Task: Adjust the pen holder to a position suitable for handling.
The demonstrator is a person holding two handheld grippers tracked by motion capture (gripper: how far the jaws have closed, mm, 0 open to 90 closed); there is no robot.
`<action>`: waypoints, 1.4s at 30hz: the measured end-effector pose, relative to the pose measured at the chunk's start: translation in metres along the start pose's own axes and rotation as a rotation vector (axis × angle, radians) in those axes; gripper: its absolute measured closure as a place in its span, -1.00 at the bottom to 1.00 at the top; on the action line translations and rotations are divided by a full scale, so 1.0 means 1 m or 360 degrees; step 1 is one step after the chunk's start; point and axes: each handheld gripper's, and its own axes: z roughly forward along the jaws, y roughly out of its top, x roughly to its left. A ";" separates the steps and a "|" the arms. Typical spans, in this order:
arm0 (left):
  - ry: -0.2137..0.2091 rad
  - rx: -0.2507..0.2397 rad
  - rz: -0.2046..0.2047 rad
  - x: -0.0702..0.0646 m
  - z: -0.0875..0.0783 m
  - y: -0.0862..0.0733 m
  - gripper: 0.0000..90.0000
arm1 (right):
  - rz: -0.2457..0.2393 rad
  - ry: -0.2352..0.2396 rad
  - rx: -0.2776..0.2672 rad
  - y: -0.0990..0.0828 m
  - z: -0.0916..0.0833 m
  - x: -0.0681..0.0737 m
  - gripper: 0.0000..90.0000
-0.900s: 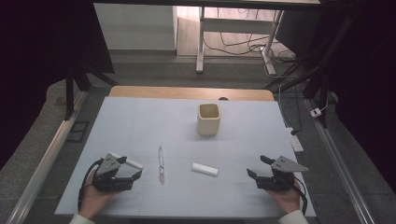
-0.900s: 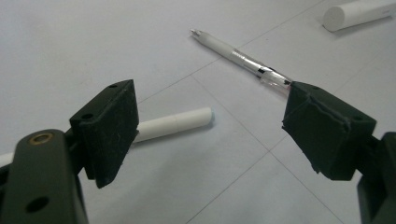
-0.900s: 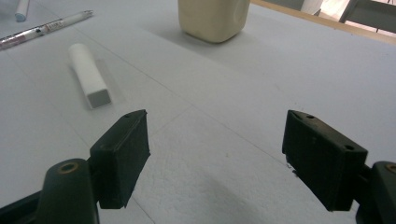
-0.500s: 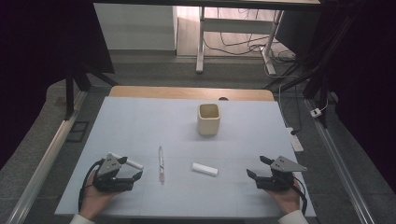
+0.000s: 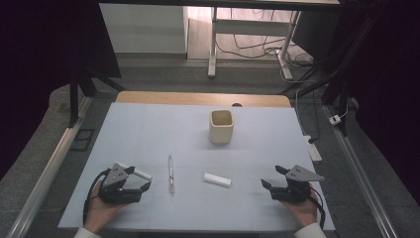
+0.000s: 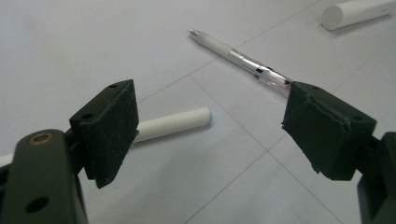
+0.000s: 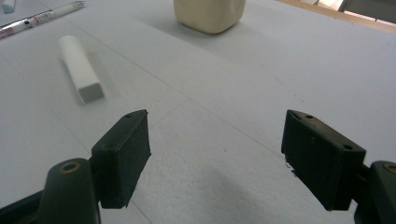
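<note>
Pale blue-grey covering spreads over the table, and both grippers rest low on it near the near edge. The left gripper sits toward the near left corner, held in the person's left hand. Its fingers stand wide apart with nothing between them. Just beside them, on the far side, lies a white cylinder; in the left gripper view it lies on the table behind the left-hand finger, partly hidden by it, and whether the two touch I cannot tell.

A pen with a clear barrel lies a little toward the middle from that gripper, lengthwise from the near edge toward the far edge. In the left gripper view its far end passes behind the right-hand finger.

The right gripper sits toward the near right corner in the person's right hand, fingers also spread wide and empty, with bare table between them. A white block lies between the pen and this gripper, near the middle of the near half; in the right gripper view it lies ahead, apart from the fingers.

A cream square cup stands upright near the middle of the table's far half, well apart from both grippers.
</note>
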 end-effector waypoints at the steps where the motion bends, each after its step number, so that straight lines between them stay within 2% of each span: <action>1: 0.0000 0.0000 0.0000 0.000 0.000 0.000 -0.60 | -0.0001 -0.0003 0.0007 0.001 0.001 0.000 -0.49; 7: 0.0005 0.0010 0.0007 0.000 0.001 -0.001 -0.60 | 0.0015 -0.0013 0.0007 0.004 0.003 -0.001 -0.48; 13: 0.0006 0.0024 0.0021 0.000 0.003 -0.001 -0.60 | 0.0079 -0.0020 -0.0003 0.011 0.009 -0.004 -0.46; 26: 0.0001 0.0021 0.0025 -0.001 0.003 -0.001 -0.60 | 0.0085 -0.0061 0.0018 0.024 0.024 -0.006 -0.44; 42: 0.0005 0.0029 0.0029 -0.001 0.003 -0.001 -0.60 | 0.0094 -0.0044 0.0011 0.048 0.047 -0.016 -0.39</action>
